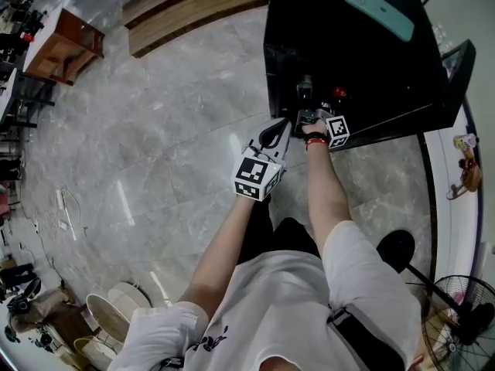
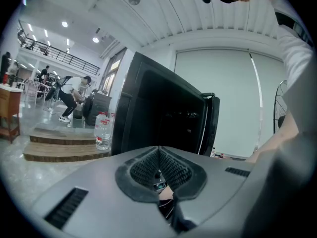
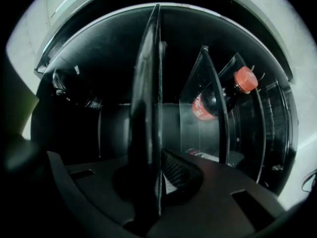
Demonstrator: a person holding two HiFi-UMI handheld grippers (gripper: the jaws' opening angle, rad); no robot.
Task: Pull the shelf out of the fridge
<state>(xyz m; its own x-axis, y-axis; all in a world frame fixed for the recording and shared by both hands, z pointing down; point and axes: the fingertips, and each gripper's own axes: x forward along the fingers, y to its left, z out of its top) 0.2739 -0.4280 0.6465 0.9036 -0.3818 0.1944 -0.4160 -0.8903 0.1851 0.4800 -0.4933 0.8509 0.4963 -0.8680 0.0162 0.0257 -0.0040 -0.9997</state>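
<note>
My right hand-held gripper (image 3: 157, 182) grips the shelf (image 3: 147, 108) edge, left hand-held gripper (image 2: 159, 175) clenched empty; if I pull skewed, it may jam and jolt the bottle (image 3: 213, 100).

The head view looks steeply down on the fridge (image 1: 348, 60) from above. The left gripper view faces its outside from nearby, and the right gripper view looks level into its interior, very close. All three share the fridge.

The shelf (image 3: 147, 108) sits inside the fridge (image 1: 348, 60), a bottle (image 3: 218, 95) beside it there; a phone (image 1: 379, 11) lies on the fridge's top.
</note>
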